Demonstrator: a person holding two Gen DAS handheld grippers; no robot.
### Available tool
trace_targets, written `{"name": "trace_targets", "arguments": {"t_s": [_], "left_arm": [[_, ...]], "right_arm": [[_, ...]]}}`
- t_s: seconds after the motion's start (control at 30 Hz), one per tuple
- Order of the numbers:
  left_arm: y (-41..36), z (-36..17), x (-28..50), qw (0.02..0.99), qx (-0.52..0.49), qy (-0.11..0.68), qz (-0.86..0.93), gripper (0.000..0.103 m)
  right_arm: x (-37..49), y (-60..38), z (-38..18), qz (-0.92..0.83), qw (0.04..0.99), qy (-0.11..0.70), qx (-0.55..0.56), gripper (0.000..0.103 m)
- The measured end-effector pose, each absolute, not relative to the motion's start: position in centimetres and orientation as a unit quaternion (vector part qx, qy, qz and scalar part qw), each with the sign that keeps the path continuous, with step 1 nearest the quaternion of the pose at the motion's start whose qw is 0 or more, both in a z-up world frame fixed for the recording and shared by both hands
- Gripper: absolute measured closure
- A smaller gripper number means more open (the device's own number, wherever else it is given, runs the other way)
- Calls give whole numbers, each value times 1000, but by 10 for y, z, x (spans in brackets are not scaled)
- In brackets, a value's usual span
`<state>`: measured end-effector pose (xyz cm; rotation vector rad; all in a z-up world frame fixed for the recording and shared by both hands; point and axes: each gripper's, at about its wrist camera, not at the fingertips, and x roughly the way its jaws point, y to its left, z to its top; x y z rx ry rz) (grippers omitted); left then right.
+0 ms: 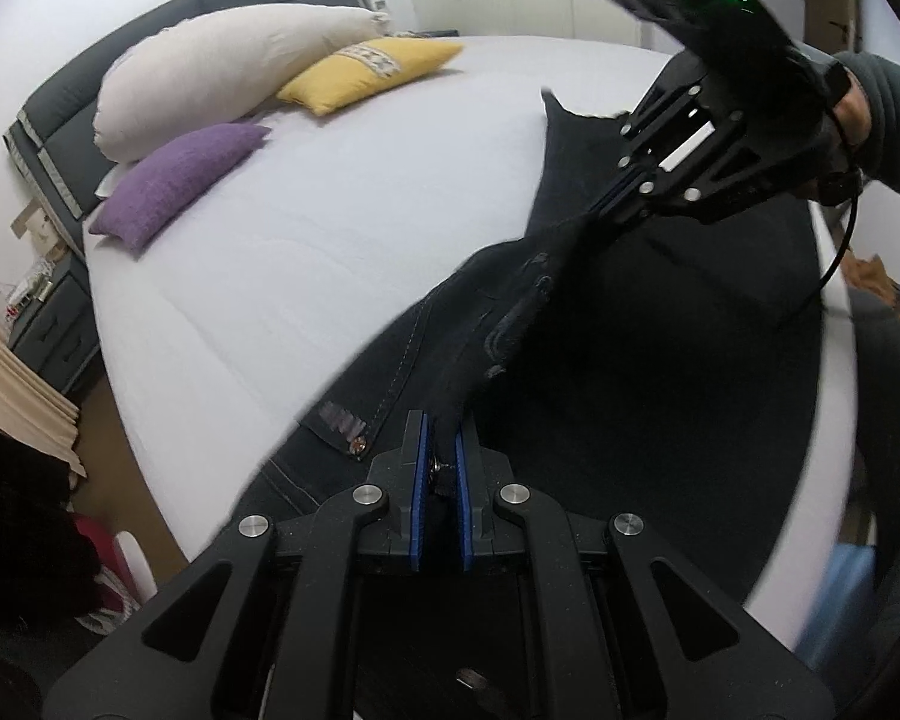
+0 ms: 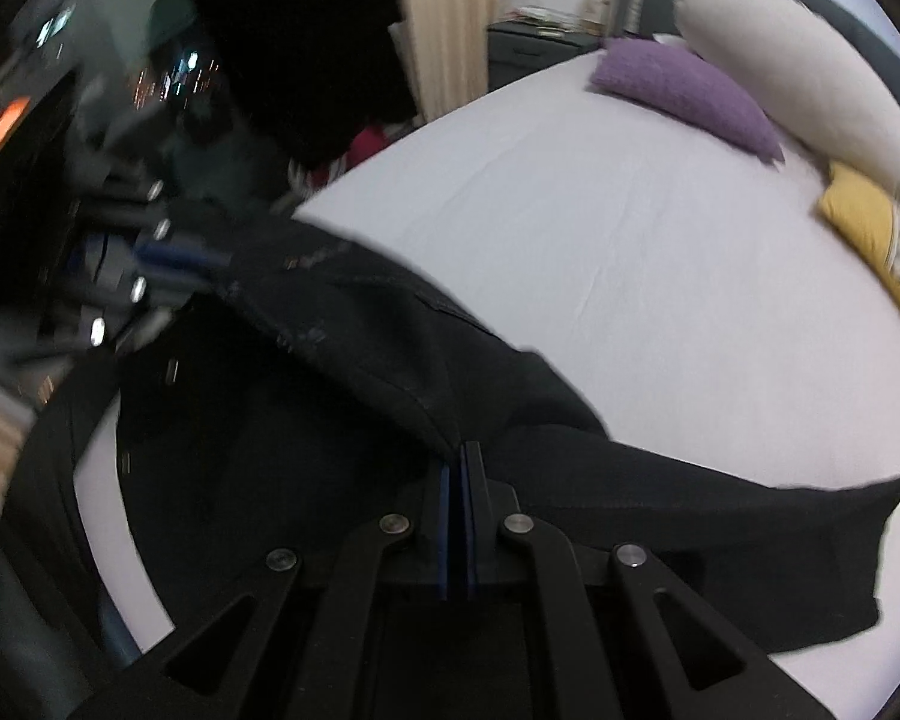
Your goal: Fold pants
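I am holding the dark jeans (image 1: 402, 348) off the white bed (image 1: 306, 228), left claw (image 1: 441, 438) and right claw (image 2: 461, 462) both clamped on denim, folding barely begun: fabric hanging bunched, no fold laid yet.

Dark denim pants (image 1: 390, 372), pale topstitching, rivet and blurred label near the waistband, top edge lifted and stretched taut above white bed (image 1: 306, 228), rest draped across it, one leg end (image 2: 810, 558) lying flat
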<state>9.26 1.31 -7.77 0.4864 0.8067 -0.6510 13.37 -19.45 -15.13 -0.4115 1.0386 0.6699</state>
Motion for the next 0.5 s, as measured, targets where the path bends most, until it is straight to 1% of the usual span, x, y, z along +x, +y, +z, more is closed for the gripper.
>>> {"name": "trace_targets", "arguments": {"t_s": [0.1,0.2,0.5], "left_arm": [[7,-86,61,834,258,379,-308,96],[6,-96,33,826,261,387,-315,96],[10,-129,-39,808,286,406,-318,96]], "right_arm": [[102,-184,-156,306,791,473,-240,98],[81,-176,-164,295,791,464,-270,99],[32,-158,-196,285,781,466,-303,99]]}}
